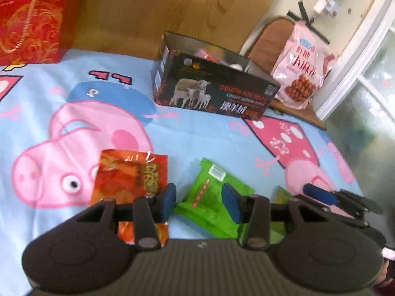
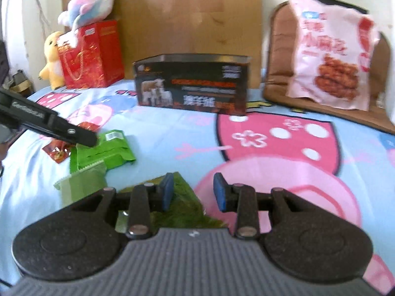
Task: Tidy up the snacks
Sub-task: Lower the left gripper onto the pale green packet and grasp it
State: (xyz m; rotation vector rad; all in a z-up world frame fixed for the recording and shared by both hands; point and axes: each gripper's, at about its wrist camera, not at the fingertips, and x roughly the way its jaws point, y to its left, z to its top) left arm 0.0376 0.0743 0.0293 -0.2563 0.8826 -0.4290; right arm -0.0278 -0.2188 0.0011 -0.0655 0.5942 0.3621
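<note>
The left tool hovers with its jaws apart and empty over a green packet, a red packet lying just beside at nine o'clock; the right tool, jaws likewise parted and holding nothing, hangs above a dark green packet; the open black box (sheep printed on its side) stands at twelve o'clock, well apart, with bare bedsheet between; the bed's right edge lies near at three o'clock.
</note>
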